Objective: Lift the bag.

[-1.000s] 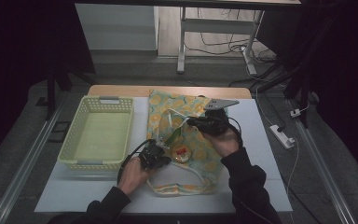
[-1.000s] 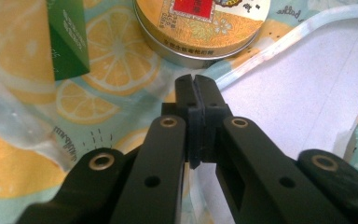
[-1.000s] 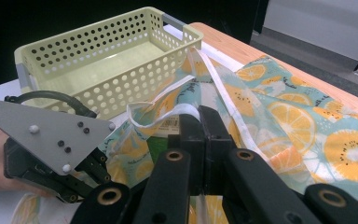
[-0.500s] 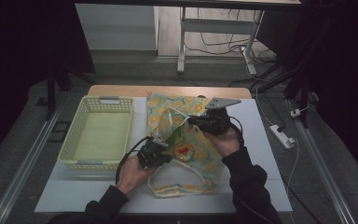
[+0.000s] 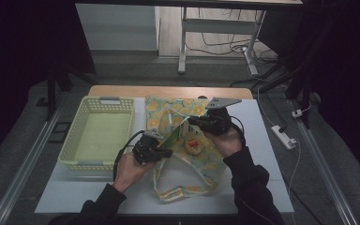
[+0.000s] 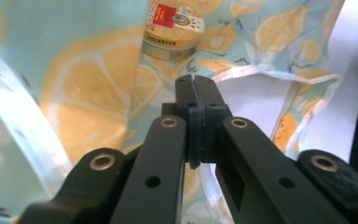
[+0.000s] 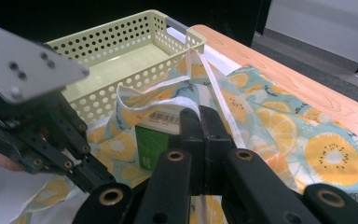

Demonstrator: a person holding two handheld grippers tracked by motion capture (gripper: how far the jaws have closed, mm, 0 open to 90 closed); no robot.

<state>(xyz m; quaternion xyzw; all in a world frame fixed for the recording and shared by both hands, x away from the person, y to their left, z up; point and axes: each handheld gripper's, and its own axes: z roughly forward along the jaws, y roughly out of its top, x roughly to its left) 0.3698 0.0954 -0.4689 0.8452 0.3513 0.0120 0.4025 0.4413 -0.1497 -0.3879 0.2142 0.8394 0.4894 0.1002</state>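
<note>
- The white tabletop (image 5: 262,178) carries everything, with a strip of bare wood along its far edge.
- A pale yellow perforated basket (image 5: 72,140) stands on the left part of the tabletop, just beside the bag.
- The lemon-print cloth bag (image 5: 201,161) lies in the middle of the tabletop, its near handle loop spread flat toward the person and its mouth edges lifted between the two hands.
- The right tongs (image 5: 193,123), with a grey plate on top, are clenched on the bag's rim at its far side; the right gripper view shows white trim caught between the jaws (image 7: 200,122).
- The left tongs (image 5: 168,152) are clenched on the bag's near edge, holding the fabric up off the tabletop.
- A green carton (image 7: 154,140) with a barcode stands in the opened mouth, touching the fabric.
- A round tin (image 6: 171,35) with a red-and-cream lid lies on the bag's cloth, just beyond the left tongs.
</note>
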